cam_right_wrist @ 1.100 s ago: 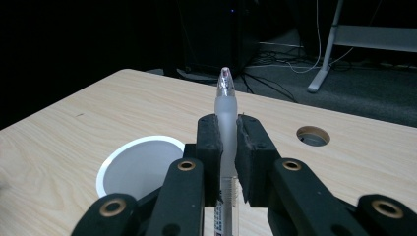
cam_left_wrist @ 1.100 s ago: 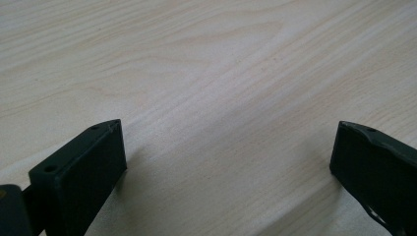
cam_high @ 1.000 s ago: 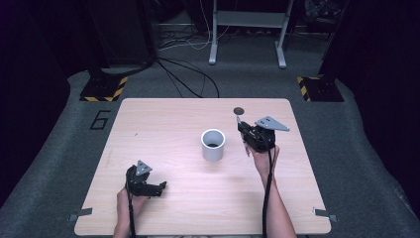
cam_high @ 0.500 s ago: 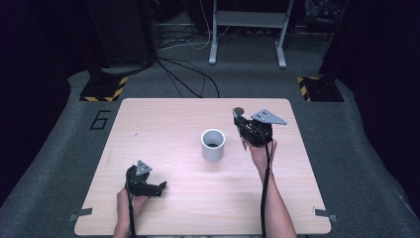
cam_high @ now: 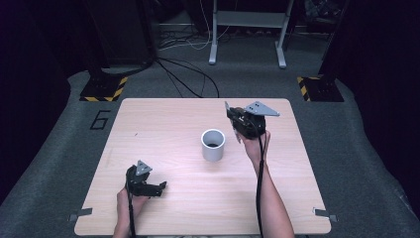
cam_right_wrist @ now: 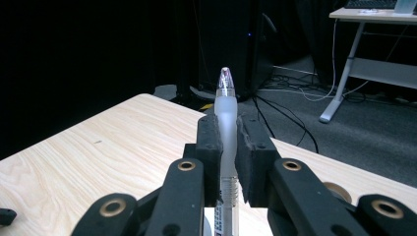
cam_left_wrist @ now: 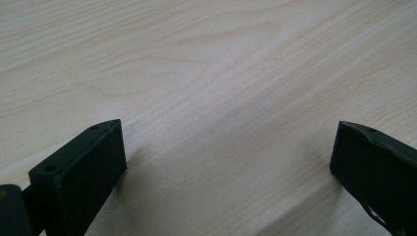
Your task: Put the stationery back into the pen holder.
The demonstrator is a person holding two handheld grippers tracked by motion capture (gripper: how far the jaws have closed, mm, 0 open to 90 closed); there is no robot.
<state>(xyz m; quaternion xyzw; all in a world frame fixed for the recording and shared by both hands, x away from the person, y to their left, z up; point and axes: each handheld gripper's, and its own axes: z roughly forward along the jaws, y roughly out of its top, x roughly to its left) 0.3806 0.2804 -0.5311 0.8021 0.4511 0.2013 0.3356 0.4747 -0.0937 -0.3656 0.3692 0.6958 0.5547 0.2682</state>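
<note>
My right gripper (cam_high: 232,117) hovers over the table's far right part, just right of and beyond a white cup (cam_high: 213,145). It is shut on a frosted pen (cam_right_wrist: 225,101), whose clear tip sticks out past the fingertips; in the right gripper view the right gripper (cam_right_wrist: 227,142) clamps the barrel from both sides. In the high view the pen's pale tip (cam_high: 227,106) pokes out at the gripper's left. My left gripper (cam_high: 161,187) rests near the table's front left, open, with bare wood between its fingers (cam_left_wrist: 83,167).
The light wooden table (cam_high: 163,124) has its far edge close behind the right gripper. A small tan round thing (cam_right_wrist: 338,191) lies on the wood under the right gripper. Beyond the table are floor cables (cam_high: 188,79) and a desk frame (cam_high: 247,29).
The right gripper has risen and moved left toward the cup with the pen in it, and now covers the dark round thing on the table. The left gripper has stayed put.
</note>
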